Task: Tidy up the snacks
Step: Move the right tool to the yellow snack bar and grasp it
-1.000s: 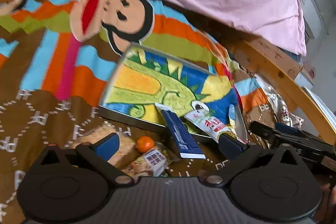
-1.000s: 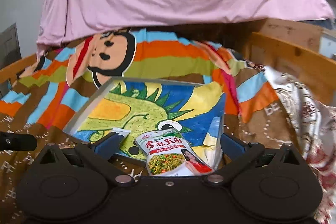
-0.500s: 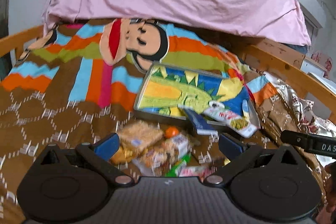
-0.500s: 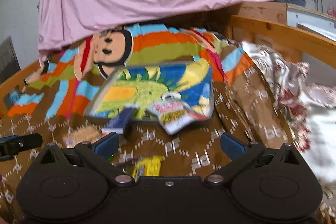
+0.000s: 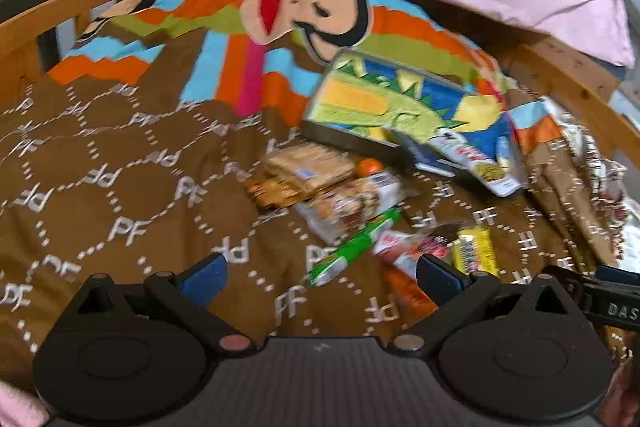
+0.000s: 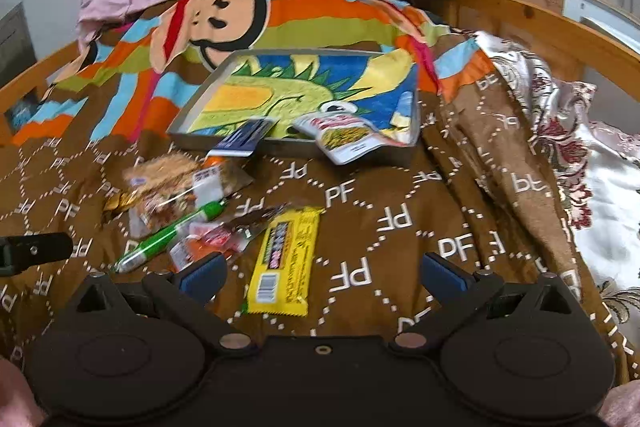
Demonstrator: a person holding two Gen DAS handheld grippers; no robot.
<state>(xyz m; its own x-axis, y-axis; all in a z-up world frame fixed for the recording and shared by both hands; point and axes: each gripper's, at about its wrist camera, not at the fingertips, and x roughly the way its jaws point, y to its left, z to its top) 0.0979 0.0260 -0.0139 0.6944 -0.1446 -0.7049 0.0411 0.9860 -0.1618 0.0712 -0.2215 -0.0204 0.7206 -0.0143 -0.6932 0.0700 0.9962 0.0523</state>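
left gripper (image 5: pixel 320 277): jaws spread wide, nothing between them; you hover it over the blanket (image 5: pixel 120 187), near side of the snack pile.
right gripper (image 6: pixel 322 277): jaws spread wide too, holding nothing; the yellow bar (image 6: pixel 286 259) lies on the blanket between its fingers, not gripped.
tray (image 6: pixel 192 115): shallow metal, dinosaur print inside, far side of the pile. 2 packs already hang over its near rim: blue pack (image 6: pixel 244 139) and white pouch (image 6: pixel 344 139).
loose snacks: all on the blanket just in front of the tray, touching or overlapping: cracker pack (image 5: pixel 308 165), clear-wrapped pack (image 5: pixel 352 203), green stick (image 5: pixel 352 247), red wrapper (image 6: pixel 216 239), small orange item (image 5: pixel 368 167).
handling, yellow bar: looks light, flat, glossy film, so probably slippery. Pinch across the short width at mid-length; the crimped ends would likely fold.
handling, green stick: thin and round, may roll; take it at the middle, across its length.
handling, cracker pack: contents likely brittle, so squeeze the long edges lightly.
surface: soft blanket gives under pressure, so a low finger could scoop fabric with the wrapper.
blur: labels unreadable in both views.
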